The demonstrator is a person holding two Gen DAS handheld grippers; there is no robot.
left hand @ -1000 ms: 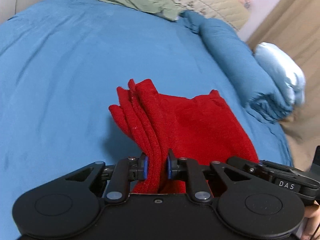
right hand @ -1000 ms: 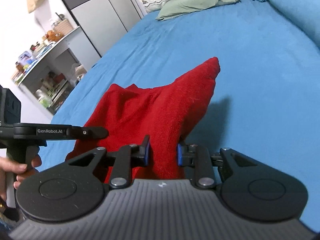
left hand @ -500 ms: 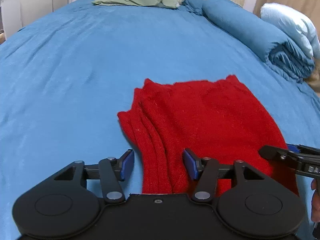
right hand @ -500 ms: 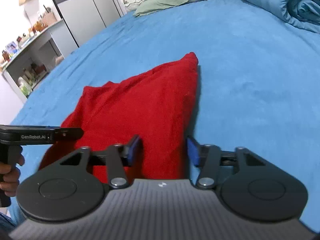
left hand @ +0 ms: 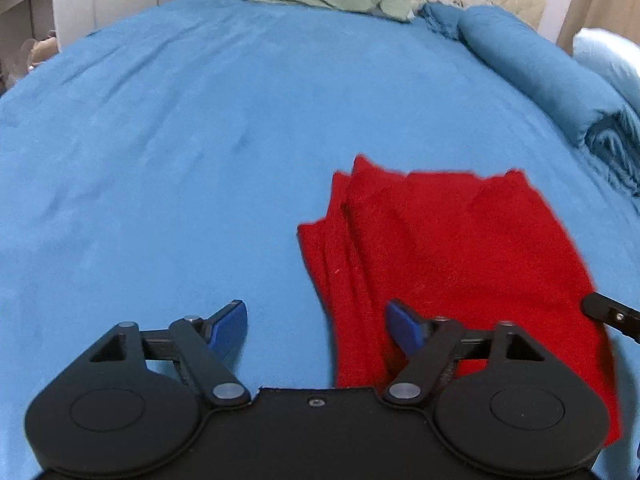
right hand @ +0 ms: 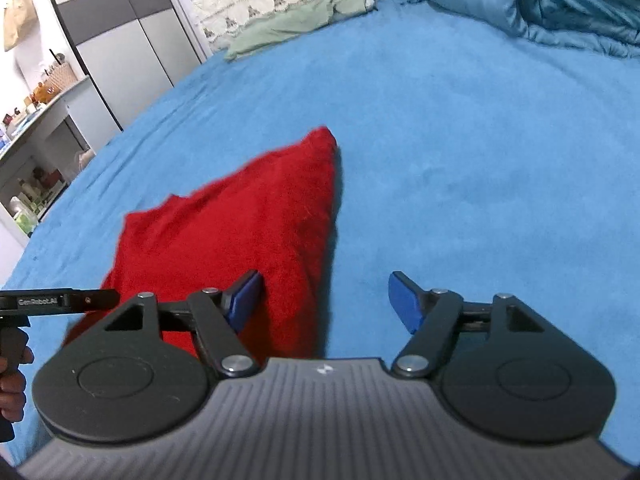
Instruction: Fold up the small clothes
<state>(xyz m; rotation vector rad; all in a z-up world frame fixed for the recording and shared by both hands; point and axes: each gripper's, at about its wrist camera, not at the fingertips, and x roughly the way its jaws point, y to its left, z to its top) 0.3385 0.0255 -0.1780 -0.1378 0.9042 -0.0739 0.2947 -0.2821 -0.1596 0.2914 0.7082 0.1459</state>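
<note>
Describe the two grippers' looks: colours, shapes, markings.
Left gripper: all-black body, round side discs, silver pivot bolts, blue pads. Right gripper: same black linkage and blue pads, but a grey ribbed body with a small white logo. No cables visible.

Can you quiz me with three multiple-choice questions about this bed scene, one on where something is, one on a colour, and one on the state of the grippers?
1. Where does the folded garment lie?
A. on the blue bedspread
B. on a shelf
C. on the rolled duvet

2. What colour is the garment?
A. green
B. red
C. white

3. How do the left hand-held gripper and right hand-held gripper stand?
A. both clamped on cloth
B. one open, one shut
C. both open, holding nothing

Answers: 1 A, it rests flat on the bedspread; 2 B, it is plainly red in both views; 3 C, each pair of blue pads stands wide apart, gripping nothing.
</note>
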